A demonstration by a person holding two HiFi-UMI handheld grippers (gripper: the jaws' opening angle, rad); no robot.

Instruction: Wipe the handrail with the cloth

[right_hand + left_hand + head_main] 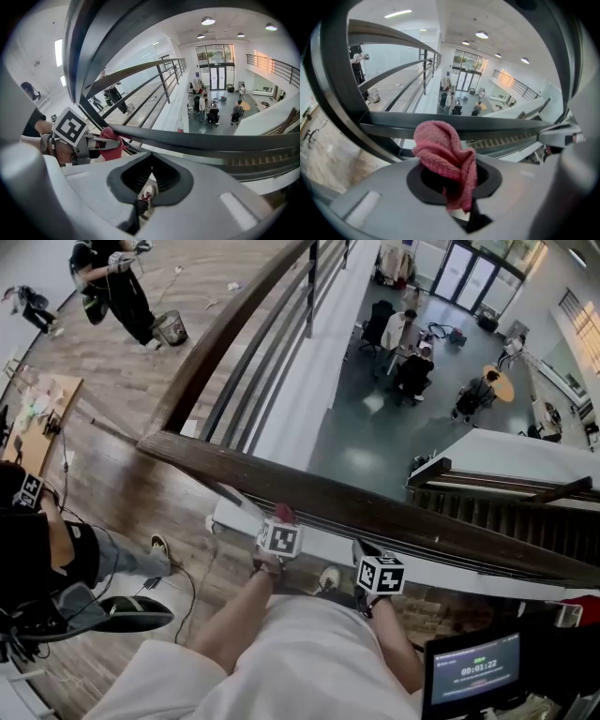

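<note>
The dark wooden handrail (375,507) runs from a corner post at the left down to the right, just ahead of both grippers. My left gripper (279,532) is shut on a bunched pink cloth (284,513), which sits right under the near side of the rail; whether it touches is unclear. In the left gripper view the cloth (446,157) bulges up out of the jaws below the handrail (487,123). My right gripper (377,570) hangs lower and to the right, shut and holding nothing. The right gripper view shows the left gripper (96,143) with the cloth (111,140) beside the handrail (211,142).
Thin dark bars run below the handrail, with a long drop to an atrium floor where people sit at tables (408,352). A second rail (234,324) climbs away from the corner. A person (56,549) stands at my left. A monitor (473,671) sits lower right.
</note>
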